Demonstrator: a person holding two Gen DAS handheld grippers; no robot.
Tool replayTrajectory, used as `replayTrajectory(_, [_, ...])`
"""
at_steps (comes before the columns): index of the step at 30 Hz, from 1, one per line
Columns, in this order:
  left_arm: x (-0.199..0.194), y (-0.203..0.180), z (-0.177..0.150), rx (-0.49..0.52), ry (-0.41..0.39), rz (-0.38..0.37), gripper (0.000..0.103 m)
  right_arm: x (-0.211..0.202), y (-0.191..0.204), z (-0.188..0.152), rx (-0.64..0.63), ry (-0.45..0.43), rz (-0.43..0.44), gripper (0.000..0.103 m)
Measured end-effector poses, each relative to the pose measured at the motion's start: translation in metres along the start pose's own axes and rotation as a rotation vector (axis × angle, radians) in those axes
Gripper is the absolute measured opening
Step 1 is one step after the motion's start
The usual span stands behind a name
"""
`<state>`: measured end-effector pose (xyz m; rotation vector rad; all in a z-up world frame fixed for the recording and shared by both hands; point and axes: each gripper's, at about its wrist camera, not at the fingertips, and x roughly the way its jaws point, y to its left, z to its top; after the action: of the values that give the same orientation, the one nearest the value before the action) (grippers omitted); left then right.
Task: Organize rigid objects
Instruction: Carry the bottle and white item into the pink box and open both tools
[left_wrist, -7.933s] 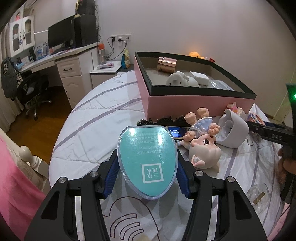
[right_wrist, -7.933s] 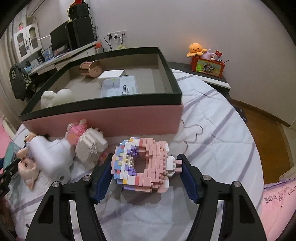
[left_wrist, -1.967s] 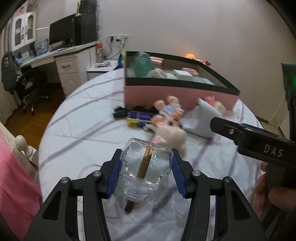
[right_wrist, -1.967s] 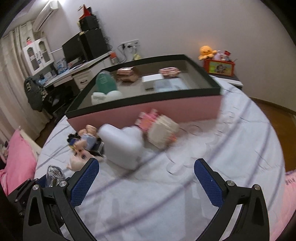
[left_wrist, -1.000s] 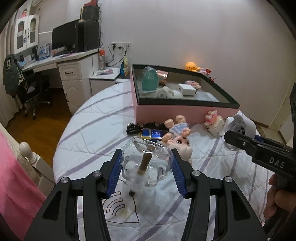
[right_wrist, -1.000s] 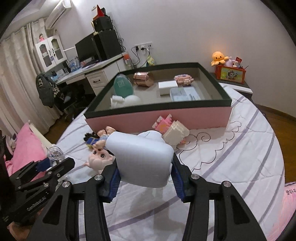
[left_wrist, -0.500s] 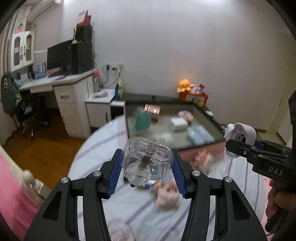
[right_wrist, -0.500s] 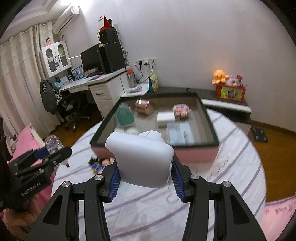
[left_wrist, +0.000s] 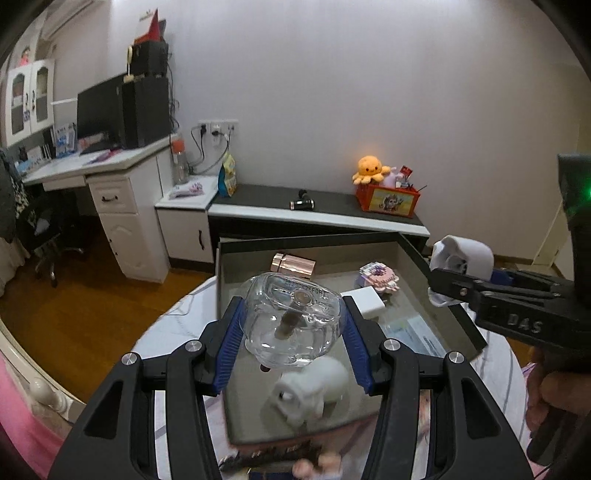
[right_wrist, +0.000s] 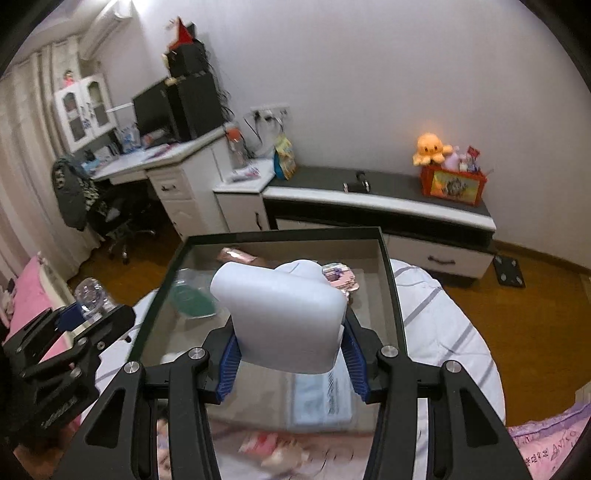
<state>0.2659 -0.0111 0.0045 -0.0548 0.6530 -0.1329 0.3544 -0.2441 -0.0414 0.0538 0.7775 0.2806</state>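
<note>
My left gripper is shut on a clear glass bottle with a brown stick inside, held in the air over the near left part of the black-rimmed pink box. My right gripper is shut on a white plastic object, also held above the box. In the box lie a white figurine, a rose-gold cylinder, a pink brick ring, a small white box, a teal case and a plastic-wrapped booklet.
The box sits on a striped bed. A blurred doll and dark items lie on the bed before the box. Beyond stand a low dark-topped cabinet, a white desk and an office chair. A hand grips the right tool.
Both grippers have risen and moved forward with their loads. The box has slid from the middle distance to right beneath them, and the room behind has come into fuller view.
</note>
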Motion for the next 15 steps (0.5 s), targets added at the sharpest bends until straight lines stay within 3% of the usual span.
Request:
replayTrajectory(11, [0.045,-0.01,0.001,0.006,0.079,0.011,0.052,0.035,-0.017,-0.003,0.048,0.066,0.005,0.05])
replayTrajectory(13, [0.045,-0.01,0.0,0.007,0.083,0.017,0.053,0.032,-0.016,-0.002,0.042,0.066,0.003,0.055])
replayTrajectory(14, [0.044,-0.009,0.001,0.009,0.082,0.024,0.057,0.031,-0.015,-0.002,0.042,0.066,0.007,0.065])
replayTrajectory(15, [0.043,-0.009,0.001,0.009,0.081,0.027,0.07,0.029,-0.015,-0.002,0.044,0.064,0.011,0.081])
